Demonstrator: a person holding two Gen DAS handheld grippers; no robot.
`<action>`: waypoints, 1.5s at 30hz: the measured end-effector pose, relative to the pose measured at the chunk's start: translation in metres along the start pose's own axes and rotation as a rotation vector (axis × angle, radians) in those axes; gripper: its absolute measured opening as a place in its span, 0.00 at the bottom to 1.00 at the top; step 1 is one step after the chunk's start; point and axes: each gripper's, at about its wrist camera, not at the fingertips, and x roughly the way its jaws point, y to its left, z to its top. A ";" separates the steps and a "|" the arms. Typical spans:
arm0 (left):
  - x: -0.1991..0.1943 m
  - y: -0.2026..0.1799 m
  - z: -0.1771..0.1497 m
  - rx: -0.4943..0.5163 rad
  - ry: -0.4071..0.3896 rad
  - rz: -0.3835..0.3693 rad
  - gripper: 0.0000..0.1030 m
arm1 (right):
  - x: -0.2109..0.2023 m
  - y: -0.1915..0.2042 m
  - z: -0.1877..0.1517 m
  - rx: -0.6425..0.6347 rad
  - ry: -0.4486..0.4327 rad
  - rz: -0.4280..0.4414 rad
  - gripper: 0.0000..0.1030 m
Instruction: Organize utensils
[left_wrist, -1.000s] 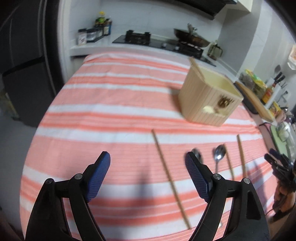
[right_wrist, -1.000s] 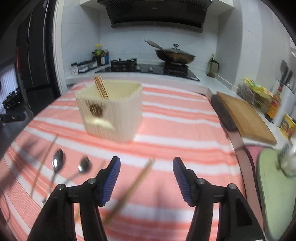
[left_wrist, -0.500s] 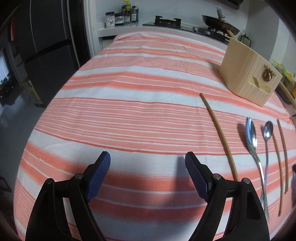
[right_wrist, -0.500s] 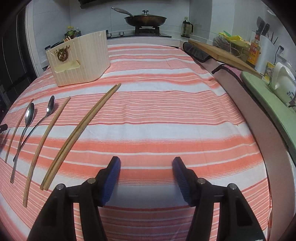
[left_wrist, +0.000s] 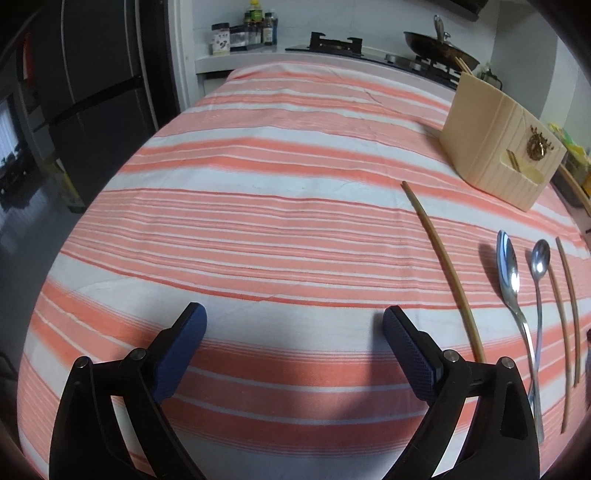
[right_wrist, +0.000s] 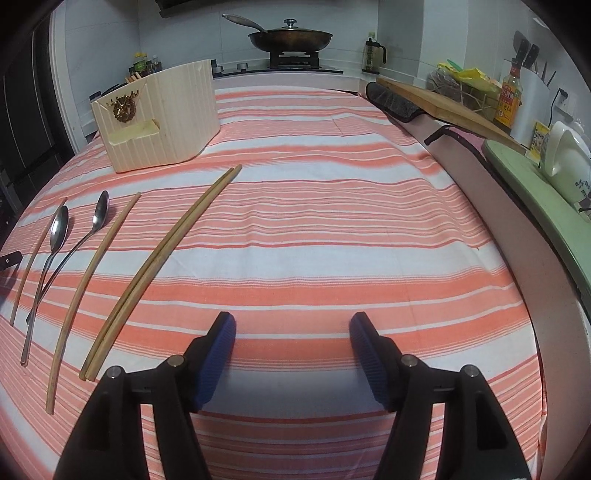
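Chopsticks (right_wrist: 162, 258) pair lies on the striped cloth (right_wrist: 332, 229), long axis toward the holder (right_wrist: 162, 118) — just left of the right gripper (right_wrist: 291, 354), the nearer one. Its jaws have just been opening, nothing between. Left gripper (left_wrist: 293, 350) wide, empty; spoons (left_wrist: 517, 288) to its right.
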 end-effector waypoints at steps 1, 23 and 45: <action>0.000 0.000 0.000 0.001 0.001 -0.001 0.95 | 0.000 0.000 0.000 0.000 0.000 0.000 0.65; 0.003 -0.002 0.000 0.003 0.006 0.015 0.97 | 0.000 -0.001 0.000 0.001 -0.001 0.001 0.65; -0.018 -0.048 0.005 0.024 0.011 -0.172 0.97 | -0.007 0.001 0.008 0.025 0.029 0.068 0.65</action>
